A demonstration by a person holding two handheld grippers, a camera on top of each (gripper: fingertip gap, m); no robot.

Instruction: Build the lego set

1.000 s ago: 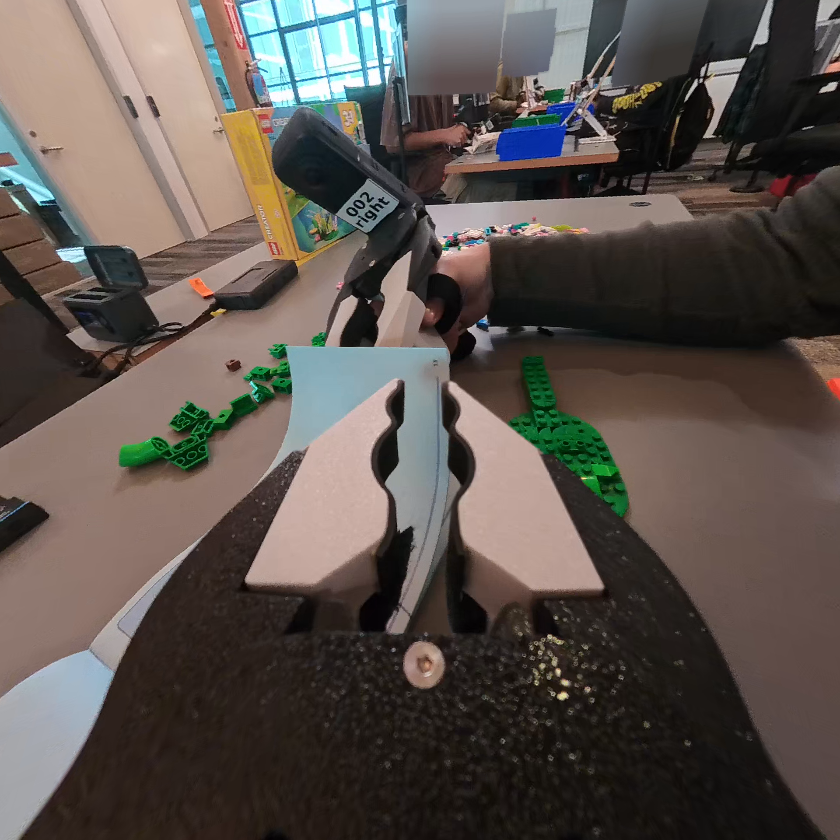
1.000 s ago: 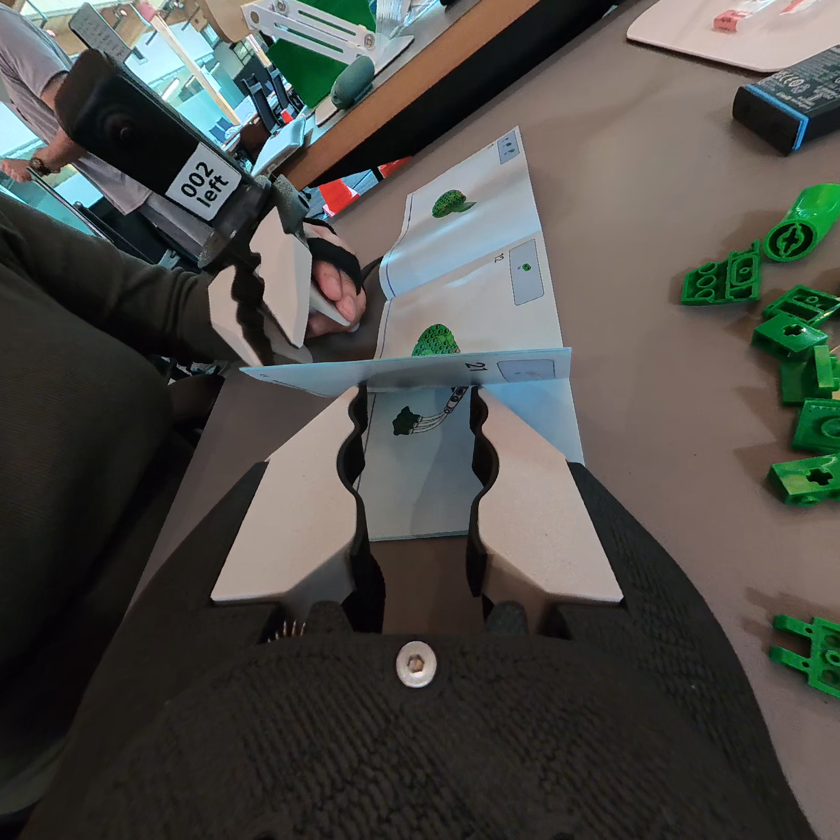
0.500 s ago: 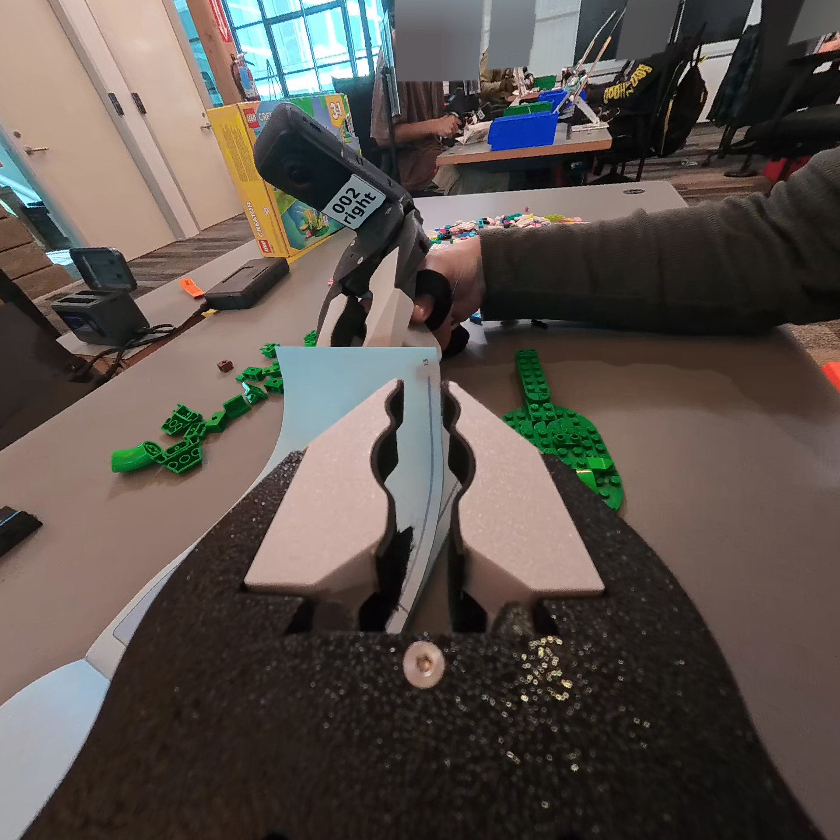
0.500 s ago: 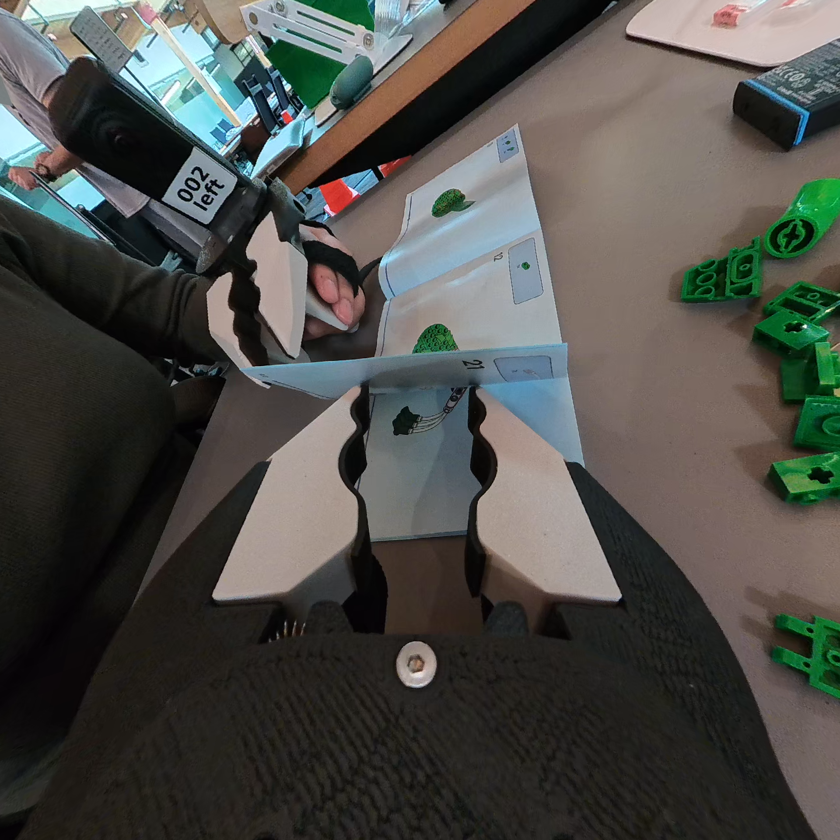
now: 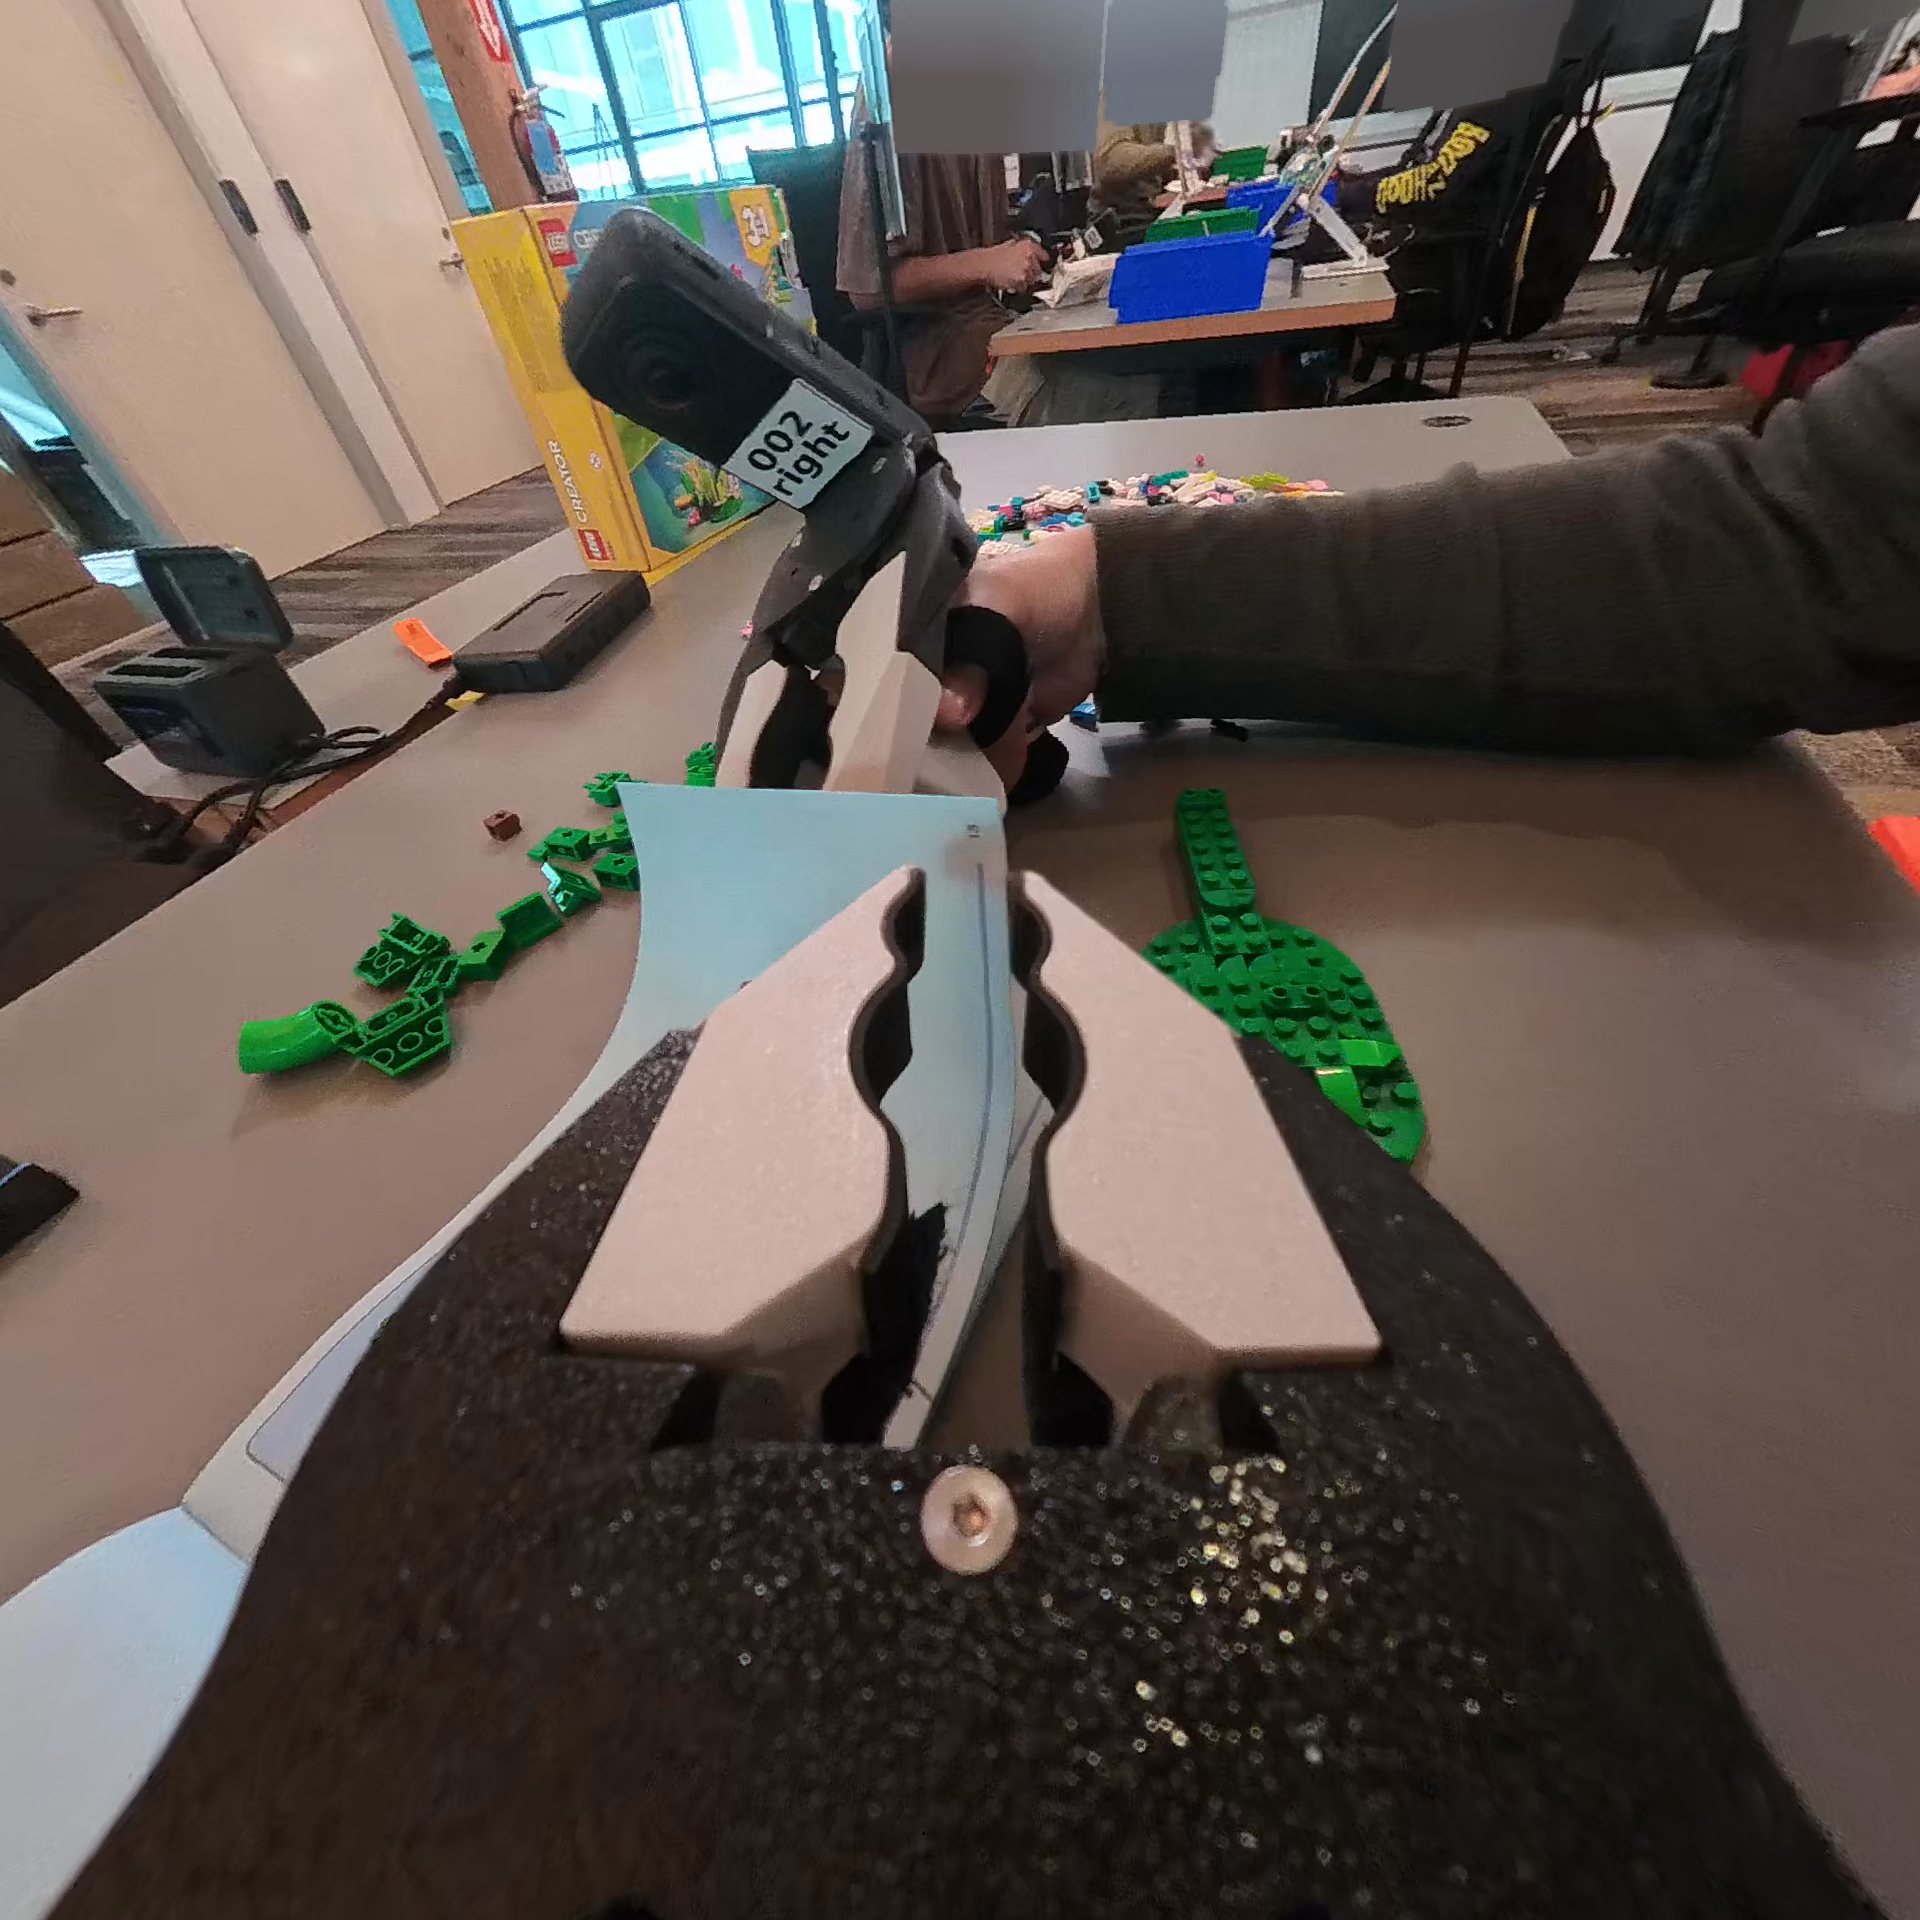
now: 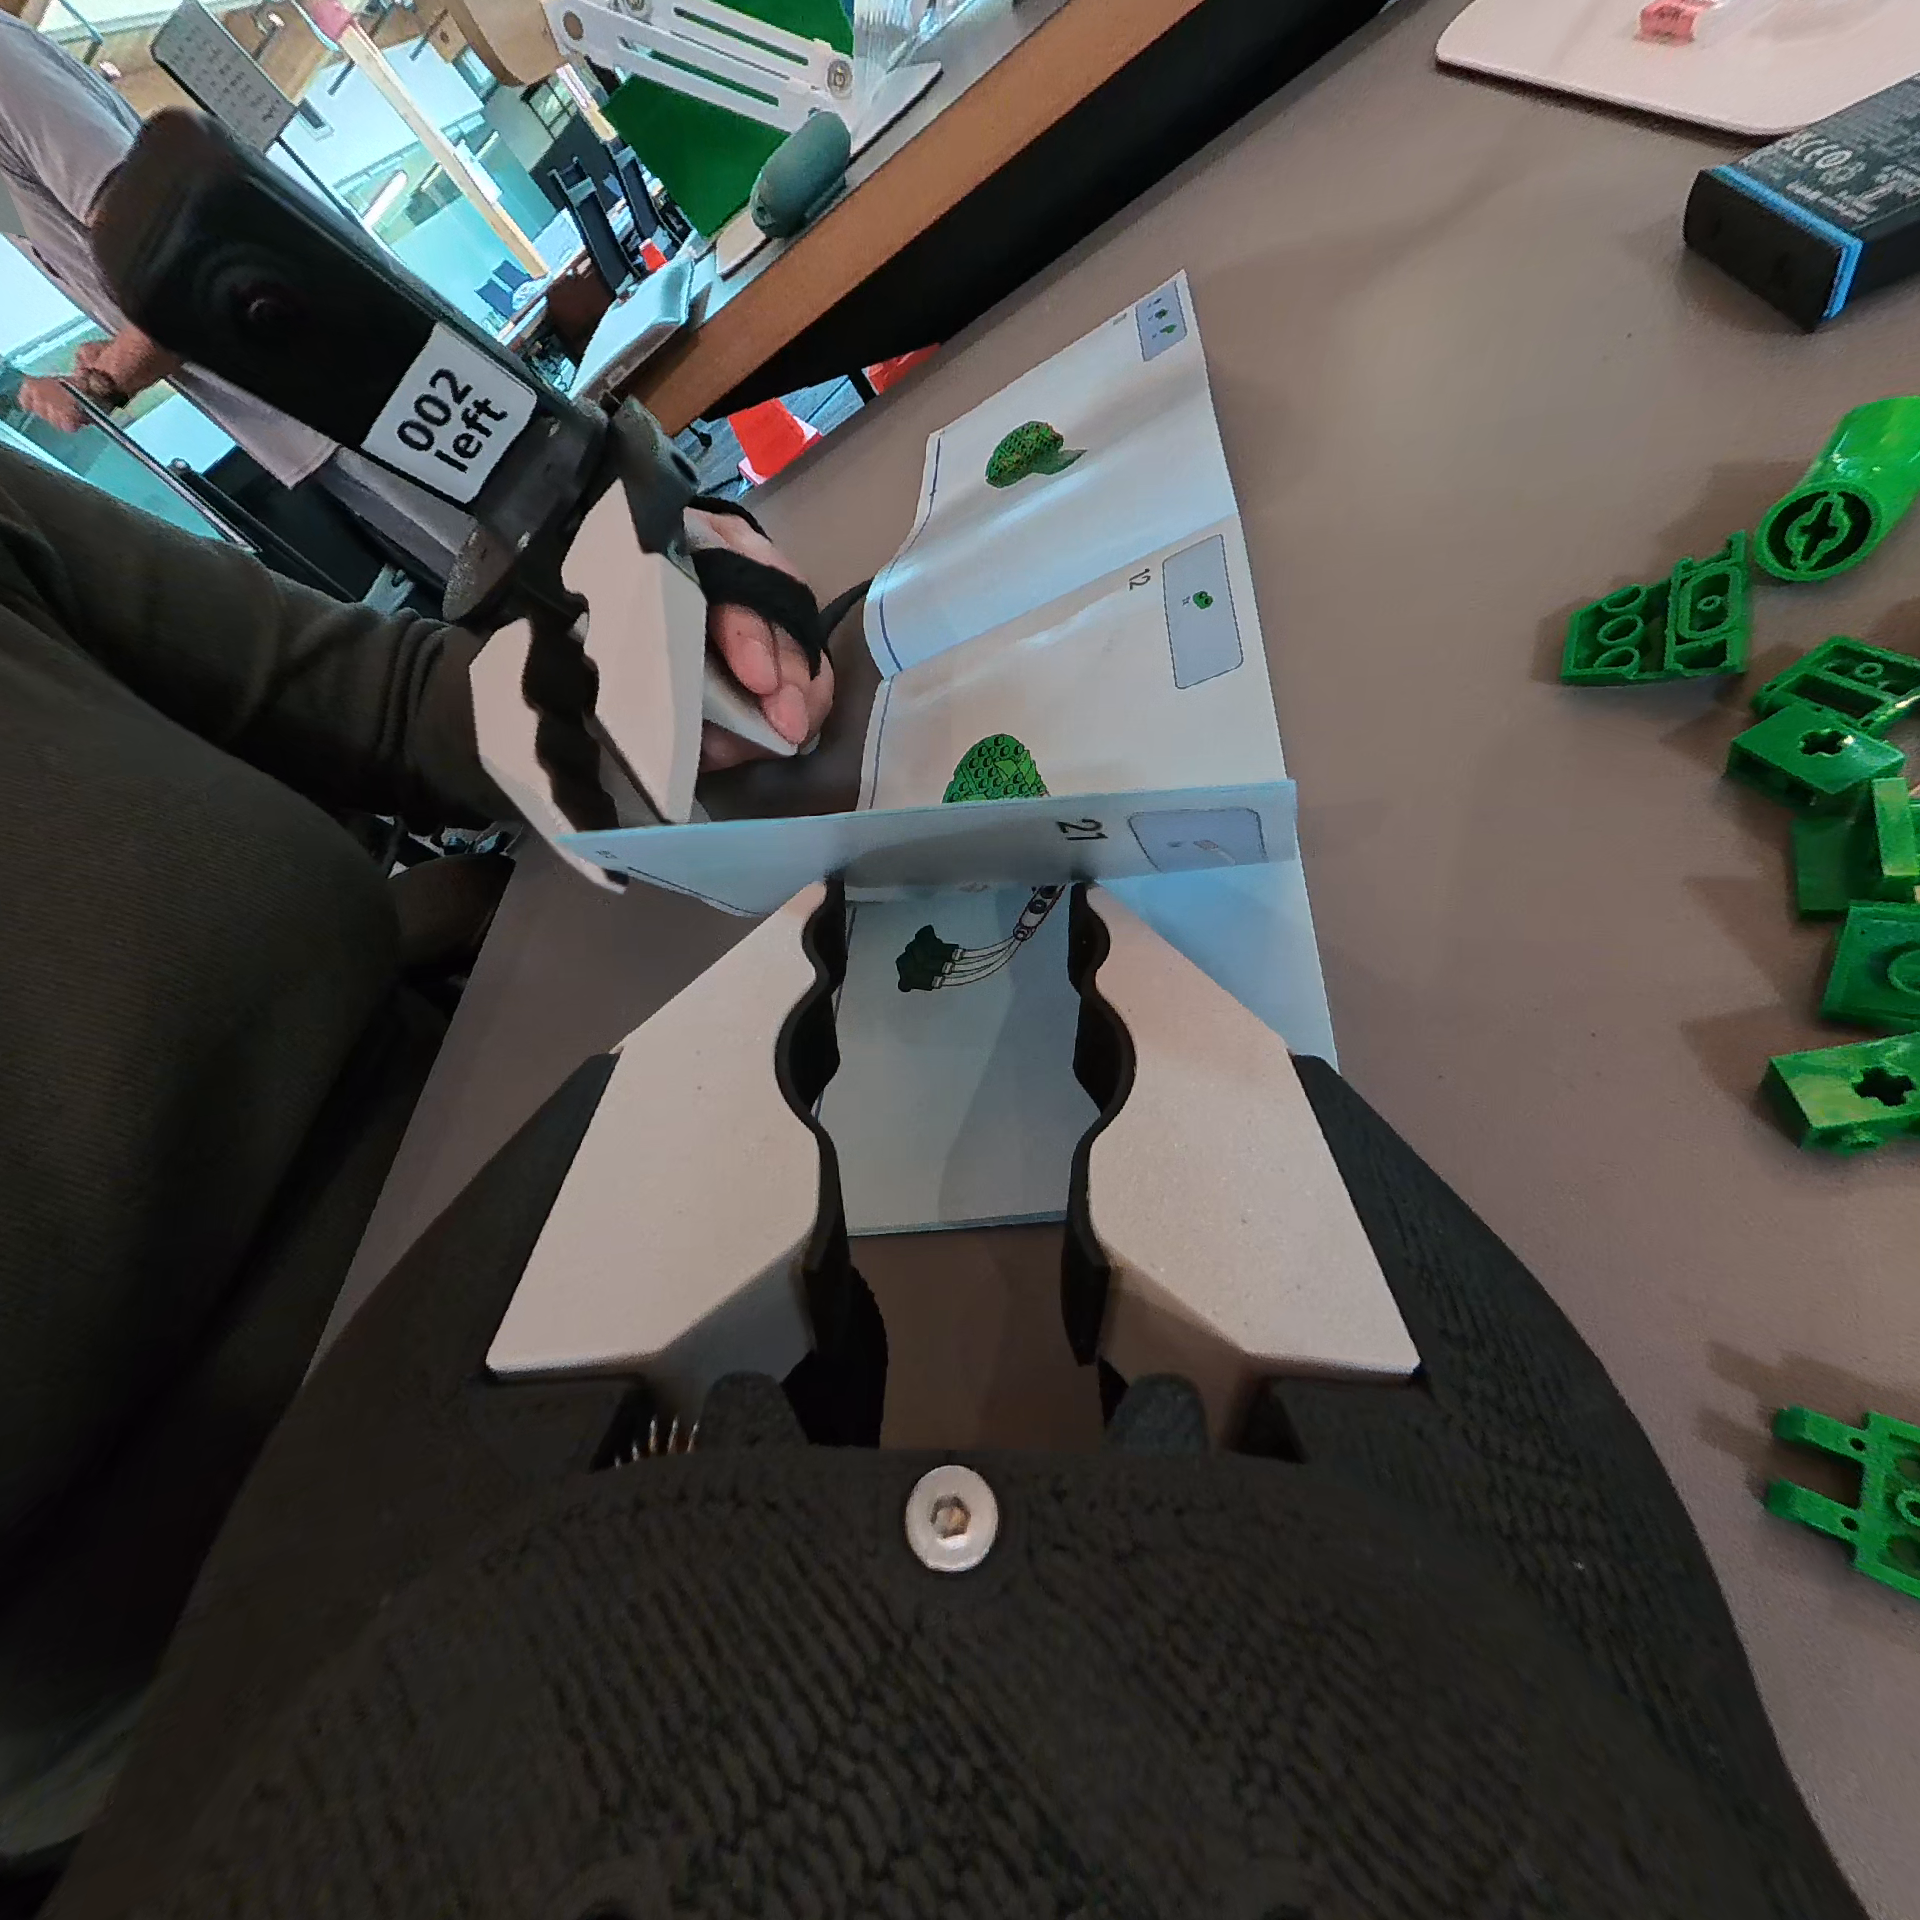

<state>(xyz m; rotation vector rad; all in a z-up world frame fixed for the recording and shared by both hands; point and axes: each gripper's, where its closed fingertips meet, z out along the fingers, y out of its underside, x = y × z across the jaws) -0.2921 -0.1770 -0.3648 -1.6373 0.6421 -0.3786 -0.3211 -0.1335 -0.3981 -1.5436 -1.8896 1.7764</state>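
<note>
A light-blue instruction booklet (image 6: pixel 1091 644) lies open on the grey table. One page (image 6: pixel 935 842) is lifted off it and stands nearly level. My left gripper (image 5: pixel 966 883) is closed on that page (image 5: pixel 790 883), at its corner in the right wrist view (image 6: pixel 613 842). My right gripper (image 6: pixel 951 894) is open, with its fingertips under the page's edge; the left wrist view shows it at the page's far edge (image 5: pixel 821 774). A flat green leaf-shaped build (image 5: pixel 1288 997) lies right of the booklet. Loose green pieces (image 5: pixel 416 997) lie to its left and show in the right wrist view (image 6: pixel 1818 748).
A yellow set box (image 5: pixel 582 395), a black case (image 5: pixel 551 644) and a charger box (image 5: pixel 208 675) stand at the far left. A pile of coloured bricks (image 5: pixel 1143 488) lies behind. A black box with a blue edge (image 6: pixel 1808 229) and a white tray (image 6: pixel 1662 62) sit beyond the green pieces.
The page stays lifted between both grippers. Both grippers have shifted only slightly, and the right gripper's fingers stay open.
</note>
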